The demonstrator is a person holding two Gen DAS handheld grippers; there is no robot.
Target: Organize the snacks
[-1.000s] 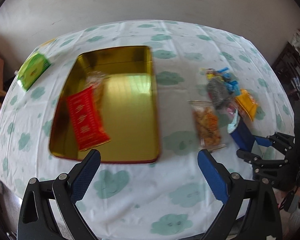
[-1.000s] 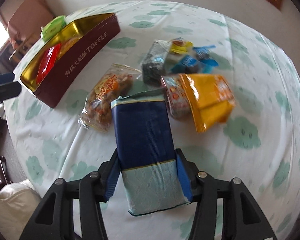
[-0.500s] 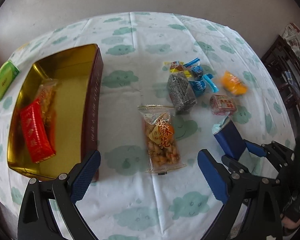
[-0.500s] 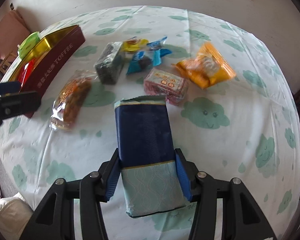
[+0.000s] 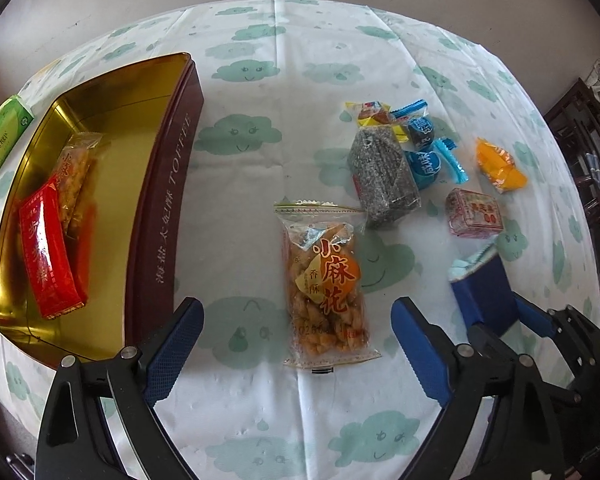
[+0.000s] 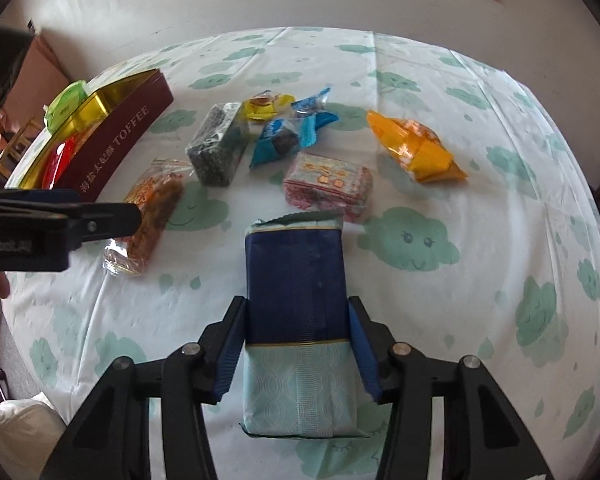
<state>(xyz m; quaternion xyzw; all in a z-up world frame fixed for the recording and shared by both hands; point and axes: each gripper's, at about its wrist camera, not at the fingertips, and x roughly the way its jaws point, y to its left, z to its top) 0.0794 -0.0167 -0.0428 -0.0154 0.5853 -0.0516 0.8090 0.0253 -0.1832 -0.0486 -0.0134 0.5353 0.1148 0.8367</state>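
Observation:
My right gripper (image 6: 296, 344) is shut on a navy and pale blue packet (image 6: 296, 292), held above the tablecloth; it also shows in the left wrist view (image 5: 484, 292). My left gripper (image 5: 296, 344) is open and empty, just above a clear bag of fried twists (image 5: 324, 280). A maroon toffee tin (image 5: 160, 200) with a gold inside stands at the left. It holds a red packet (image 5: 48, 248) and a clear snack bag (image 5: 74, 176). Loose on the cloth lie a dark sesame block (image 5: 384, 172), blue candies (image 5: 424, 148), a pink packet (image 5: 474, 212) and an orange packet (image 5: 498, 164).
A green box (image 5: 4, 136) lies left of the tin near the table edge. Dark wooden furniture (image 5: 592, 152) stands at the right. The left gripper's body (image 6: 40, 232) crosses the left of the right wrist view. A wall is behind the table.
My left gripper has swung right from over the tin to over the twist bag. My right gripper, still holding the navy packet, has drawn back from the snack pile.

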